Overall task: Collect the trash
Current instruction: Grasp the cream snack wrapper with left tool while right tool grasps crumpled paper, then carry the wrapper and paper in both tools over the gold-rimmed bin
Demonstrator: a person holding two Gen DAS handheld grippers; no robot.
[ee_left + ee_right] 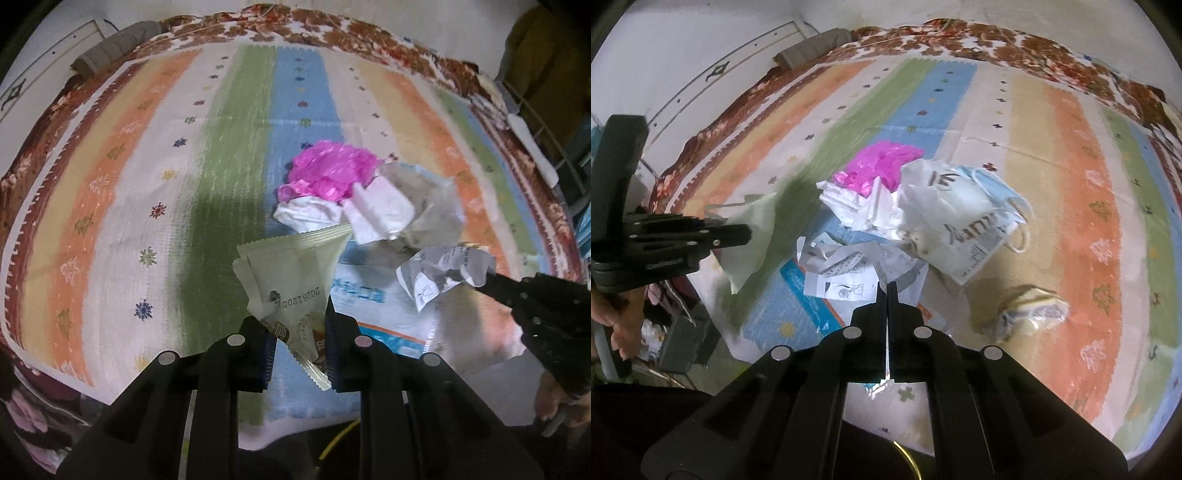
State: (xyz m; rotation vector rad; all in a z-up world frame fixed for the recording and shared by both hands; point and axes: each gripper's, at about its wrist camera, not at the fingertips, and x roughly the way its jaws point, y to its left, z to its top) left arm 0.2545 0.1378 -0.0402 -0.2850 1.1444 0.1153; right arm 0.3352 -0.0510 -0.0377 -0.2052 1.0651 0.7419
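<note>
Wrapper, pale green, sits clamped in the left gripper at lower centre. Right gripper pinches crumpled printed paper mid-frame, with pink bag and tissues piled above on the striped blanket.

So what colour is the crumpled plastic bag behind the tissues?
Bright pink plastic bag, clearest in the left wrist view.

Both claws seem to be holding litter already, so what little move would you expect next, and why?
Probably lift both clear. The left gripper pinches the pale green wrapper and the right gripper is shut on the crumpled paper, which sits against the pile on the mat.
</note>
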